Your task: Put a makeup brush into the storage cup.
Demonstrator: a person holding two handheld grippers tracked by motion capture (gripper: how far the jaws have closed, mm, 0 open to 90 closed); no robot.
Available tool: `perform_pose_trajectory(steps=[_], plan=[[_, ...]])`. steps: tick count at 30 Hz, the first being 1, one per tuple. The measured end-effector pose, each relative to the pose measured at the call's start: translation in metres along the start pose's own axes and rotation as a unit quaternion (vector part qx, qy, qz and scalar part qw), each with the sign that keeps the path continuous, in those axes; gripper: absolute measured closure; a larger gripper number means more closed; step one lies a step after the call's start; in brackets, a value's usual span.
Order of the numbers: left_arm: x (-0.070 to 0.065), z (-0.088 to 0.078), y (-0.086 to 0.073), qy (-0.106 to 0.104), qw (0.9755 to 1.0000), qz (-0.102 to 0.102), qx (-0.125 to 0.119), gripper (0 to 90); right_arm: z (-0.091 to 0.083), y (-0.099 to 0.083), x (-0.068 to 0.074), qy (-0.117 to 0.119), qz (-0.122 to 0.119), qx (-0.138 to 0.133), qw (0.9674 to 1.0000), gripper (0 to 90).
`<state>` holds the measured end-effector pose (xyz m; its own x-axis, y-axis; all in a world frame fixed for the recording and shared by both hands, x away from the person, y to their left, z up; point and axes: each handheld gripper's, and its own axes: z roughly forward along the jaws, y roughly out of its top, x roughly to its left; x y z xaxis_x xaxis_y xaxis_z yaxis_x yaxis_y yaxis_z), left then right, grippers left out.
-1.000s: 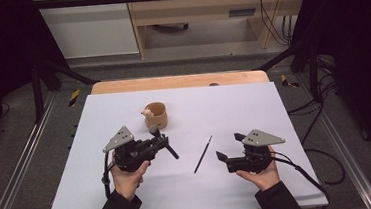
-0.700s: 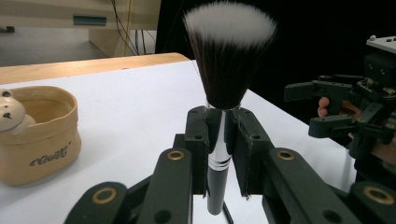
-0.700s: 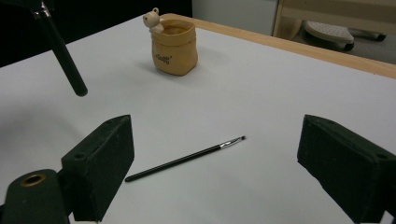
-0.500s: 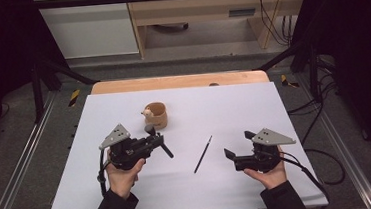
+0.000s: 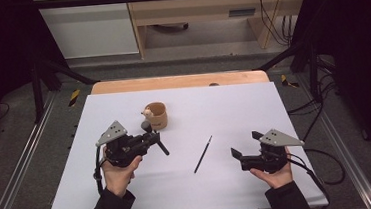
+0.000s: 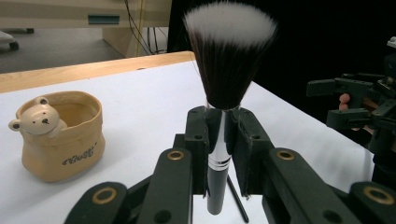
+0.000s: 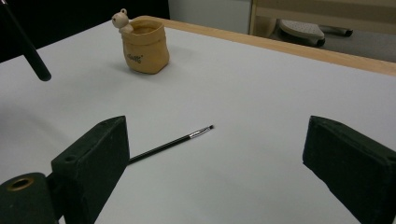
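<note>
My left gripper is shut on a thick black-handled powder brush. The brush's white-tipped bristles point toward a tan cup with a bear figure, which stands just beyond the gripper. In the left gripper view the cup is at the left. A thin black brush lies flat on the white table between my hands. My right gripper hovers to the right of it, and its jaws have just been opening. They stand wide open with nothing between them. In the right gripper view, the thin brush lies ahead of the right gripper.
The white table top ends in a wooden strip at the far edge. Black frame legs and metal rails flank the table, and cables trail at the right.
My right gripper has drawn a little to the right, away from the thin brush. The left hand has shifted slightly left, still holding the powder brush.
</note>
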<state>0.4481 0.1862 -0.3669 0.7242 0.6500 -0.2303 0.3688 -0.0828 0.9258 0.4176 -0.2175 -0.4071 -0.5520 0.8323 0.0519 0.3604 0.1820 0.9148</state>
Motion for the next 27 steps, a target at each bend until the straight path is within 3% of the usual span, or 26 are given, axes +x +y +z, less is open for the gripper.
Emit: perform_pose_trajectory(steps=[6, 12, 27], plan=[[0.0, -0.001, 0.006, 0.005, 0.9999, 0.009, 0.004, 77.0, -0.003, 0.0, -0.001, -0.01, -0.001, -0.001, 0.9999, 7.4], [0.002, 0.0, 0.012, 0.012, 0.9998, 0.016, 0.008, 77.0, -0.007, -0.004, -0.009, -0.02, 0.016, -0.005, 0.9997, 7.5], [0.009, 0.001, 0.025, 0.038, 0.9985, 0.031, 0.027, 77.0, -0.008, -0.005, -0.013, -0.03, 0.016, -0.001, 0.9994, 6.9]])
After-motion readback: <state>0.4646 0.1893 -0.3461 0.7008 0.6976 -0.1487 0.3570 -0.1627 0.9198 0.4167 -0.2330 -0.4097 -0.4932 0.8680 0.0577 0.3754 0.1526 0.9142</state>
